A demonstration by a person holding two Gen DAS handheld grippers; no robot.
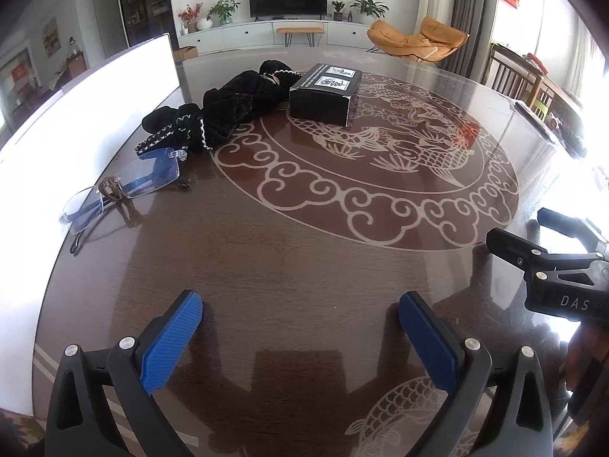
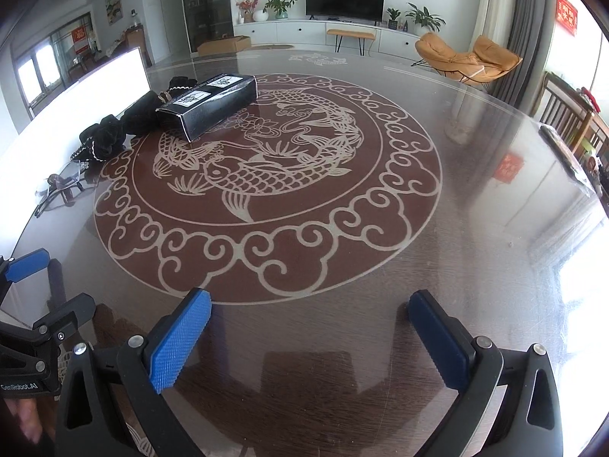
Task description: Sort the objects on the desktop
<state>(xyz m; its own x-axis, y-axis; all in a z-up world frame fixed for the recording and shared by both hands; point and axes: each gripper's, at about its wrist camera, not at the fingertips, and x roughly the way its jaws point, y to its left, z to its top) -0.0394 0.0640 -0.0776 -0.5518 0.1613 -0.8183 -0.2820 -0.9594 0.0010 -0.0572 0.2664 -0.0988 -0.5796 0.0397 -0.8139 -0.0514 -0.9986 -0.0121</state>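
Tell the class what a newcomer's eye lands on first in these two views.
The pale carp-and-cloud medallion inlaid in the glossy dark brown round table dominates the centre. At the far left lie a black rectangular box, a black velvet cloth bundle and rimless clear glasses.

Glossy wood-grain table (image 1: 304, 274), velvety black cloth (image 1: 228, 103), ridged blue pads (image 1: 171, 342), clear-lensed glasses (image 1: 125, 186)

The left claw (image 1: 300, 325) has two black moulded arms with triangular cut-outs, each tipped by a blue ribbed pad and pinned with round silver screws. The right claw (image 2: 310, 327) is built the same way (blue pads, silver screws). Seen from the side, its black body reads "DAS" in pale letters; the left one's reads "GenRobot.AI".
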